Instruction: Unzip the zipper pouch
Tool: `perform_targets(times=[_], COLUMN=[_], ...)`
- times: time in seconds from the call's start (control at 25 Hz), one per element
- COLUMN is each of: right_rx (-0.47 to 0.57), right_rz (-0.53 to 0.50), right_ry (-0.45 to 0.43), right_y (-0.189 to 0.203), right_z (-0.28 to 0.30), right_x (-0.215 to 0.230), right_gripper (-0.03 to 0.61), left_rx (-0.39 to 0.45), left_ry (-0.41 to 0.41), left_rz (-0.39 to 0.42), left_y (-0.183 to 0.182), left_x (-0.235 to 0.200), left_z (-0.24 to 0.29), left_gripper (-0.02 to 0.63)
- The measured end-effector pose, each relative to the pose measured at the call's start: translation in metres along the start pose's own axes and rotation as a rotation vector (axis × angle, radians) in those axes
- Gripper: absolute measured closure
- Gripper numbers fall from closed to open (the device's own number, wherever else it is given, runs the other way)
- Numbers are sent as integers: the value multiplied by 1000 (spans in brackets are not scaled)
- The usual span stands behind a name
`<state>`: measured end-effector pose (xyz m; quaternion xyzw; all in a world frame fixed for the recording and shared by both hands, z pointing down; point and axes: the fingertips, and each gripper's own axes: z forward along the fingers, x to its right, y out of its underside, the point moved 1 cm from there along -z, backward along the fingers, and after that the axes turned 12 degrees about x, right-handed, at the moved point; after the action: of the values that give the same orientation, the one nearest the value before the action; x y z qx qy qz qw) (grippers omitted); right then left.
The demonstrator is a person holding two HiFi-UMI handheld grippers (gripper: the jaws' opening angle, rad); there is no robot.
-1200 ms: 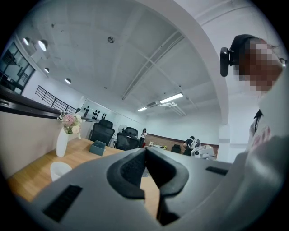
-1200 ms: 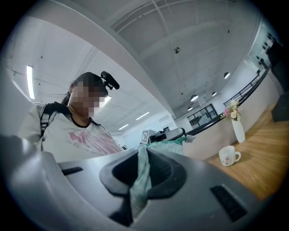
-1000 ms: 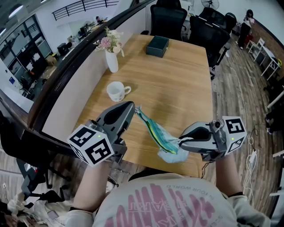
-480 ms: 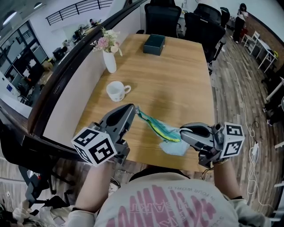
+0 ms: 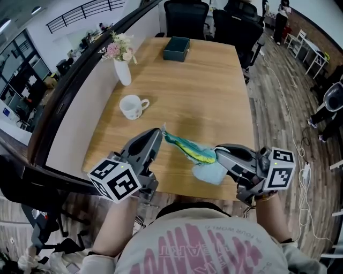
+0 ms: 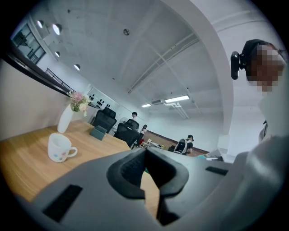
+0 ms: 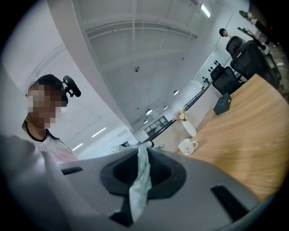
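A teal and yellow zipper pouch (image 5: 188, 149) with a pale blue part hanging below it is stretched just above the near edge of the wooden table (image 5: 214, 80). My left gripper (image 5: 159, 132) is shut on the pouch's left tip; whether that is the zipper pull I cannot tell. In the left gripper view the jaws of the left gripper (image 6: 145, 151) are pressed together, with only a sliver of teal showing. My right gripper (image 5: 217, 155) is shut on the pouch's right end. The right gripper view shows the right gripper (image 7: 143, 151) with pale teal fabric (image 7: 141, 180) pinched in it.
A white mug (image 5: 131, 107) stands on the table's left side, with a white vase of flowers (image 5: 120, 67) behind it. A dark box (image 5: 177, 48) lies at the far end. Black office chairs (image 5: 185, 13) stand beyond the table. Wooden floor runs along the right.
Both grippers have sunk a little toward the table with the pouch held between them. The right gripper has turned, and the pouch now hangs flatter and lower.
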<state>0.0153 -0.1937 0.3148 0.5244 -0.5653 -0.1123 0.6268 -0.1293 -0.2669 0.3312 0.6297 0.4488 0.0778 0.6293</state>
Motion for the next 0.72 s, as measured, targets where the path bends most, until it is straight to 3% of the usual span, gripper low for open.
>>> perform_targets(times=[0.2, 0.4, 0.72], right_rx=[-3, -23, -10], right_rz=[-7, 1, 26], right_ry=[-20, -18, 58], right_y=[-8, -27, -50], right_z=[-15, -33, -67], right_x=[1, 12, 45], right_gripper=[546, 545, 543], left_rx=[1, 26, 59], left_ry=[-28, -98, -174], left_rz=[48, 46, 57], left_y=[8, 15, 25], left_x=[10, 27, 51], left_z=[7, 19, 26], left_gripper=[607, 606, 609])
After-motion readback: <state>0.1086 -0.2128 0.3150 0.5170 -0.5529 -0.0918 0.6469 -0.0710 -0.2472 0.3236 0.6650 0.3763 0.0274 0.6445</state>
